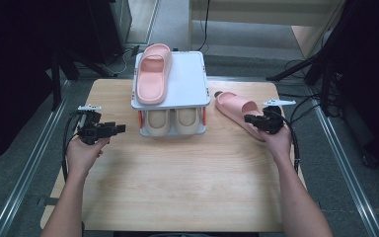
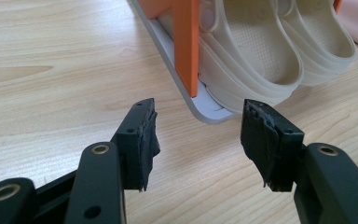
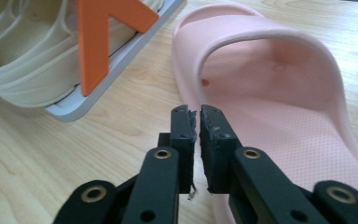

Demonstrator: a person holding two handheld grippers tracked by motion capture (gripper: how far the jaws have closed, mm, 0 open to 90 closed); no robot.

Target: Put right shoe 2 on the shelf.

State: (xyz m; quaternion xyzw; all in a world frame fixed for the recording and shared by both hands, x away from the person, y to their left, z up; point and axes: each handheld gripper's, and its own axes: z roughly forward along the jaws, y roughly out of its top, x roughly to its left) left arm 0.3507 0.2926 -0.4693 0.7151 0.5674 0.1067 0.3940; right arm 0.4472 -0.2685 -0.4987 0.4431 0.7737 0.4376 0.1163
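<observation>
Pale wooden counter (image 1: pixel 177 187) carries a grey two-tier shoe rack (image 1: pixel 187 79), and the right tool (image 3: pixel 199 122), jaws pinched on the near rim of the loose pink foam slipper (image 3: pixel 279 107) beside it, likely must lift it next to its mate (image 1: pixel 153 71), while the left tool (image 2: pixel 198 133) waits open, empty.
</observation>
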